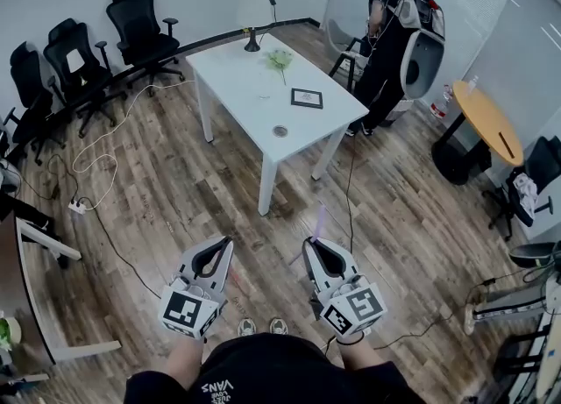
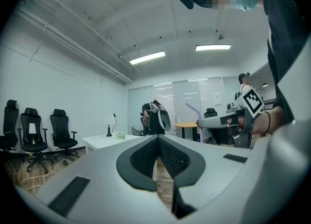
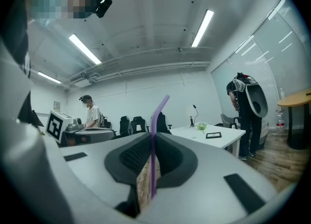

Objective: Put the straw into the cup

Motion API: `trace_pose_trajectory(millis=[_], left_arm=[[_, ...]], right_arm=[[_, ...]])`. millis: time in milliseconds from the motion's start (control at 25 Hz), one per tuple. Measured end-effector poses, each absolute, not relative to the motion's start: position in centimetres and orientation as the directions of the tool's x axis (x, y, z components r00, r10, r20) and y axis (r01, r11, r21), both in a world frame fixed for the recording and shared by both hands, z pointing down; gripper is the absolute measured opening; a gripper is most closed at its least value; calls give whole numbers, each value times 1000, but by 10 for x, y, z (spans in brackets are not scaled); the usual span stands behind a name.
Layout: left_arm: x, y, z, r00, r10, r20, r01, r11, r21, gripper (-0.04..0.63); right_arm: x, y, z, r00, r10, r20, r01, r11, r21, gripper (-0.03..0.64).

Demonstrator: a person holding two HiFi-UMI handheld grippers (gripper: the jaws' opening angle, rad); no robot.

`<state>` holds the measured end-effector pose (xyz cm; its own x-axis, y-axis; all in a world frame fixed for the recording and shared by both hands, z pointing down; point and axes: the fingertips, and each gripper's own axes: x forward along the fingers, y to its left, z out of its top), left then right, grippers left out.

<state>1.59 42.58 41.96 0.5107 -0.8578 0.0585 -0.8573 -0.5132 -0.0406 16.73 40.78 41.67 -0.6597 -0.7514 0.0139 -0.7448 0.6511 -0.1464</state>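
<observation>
My right gripper (image 1: 309,244) (image 3: 151,136) is shut on a purple straw (image 3: 153,164), which stands upright between its pads with the bent top (image 3: 163,102) leaning right. In the head view the straw (image 1: 320,218) shows faintly above that gripper. My left gripper (image 1: 225,244) (image 2: 158,139) is level beside it, its tips together and nothing in them. Both hang over the wood floor, well short of the white table (image 1: 237,78). A small round grey thing (image 1: 280,131) on the table may be the cup; I cannot tell.
On the table are a black lamp (image 1: 252,39), a green thing (image 1: 280,59) and a small framed picture (image 1: 307,97). A person with a backpack (image 1: 399,34) stands at its far right. Black office chairs (image 1: 131,17) line the left wall; a cable (image 1: 96,166) lies on the floor.
</observation>
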Motion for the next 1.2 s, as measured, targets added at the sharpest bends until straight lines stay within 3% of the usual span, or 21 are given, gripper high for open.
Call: trace_pose_trajectory(millis=[1200], left_arm=[[-7, 372, 428, 537, -841, 67, -841, -540, -42, 11]], right_arm=[[138, 356, 418, -653, -758, 5, -752, 647, -127, 37]])
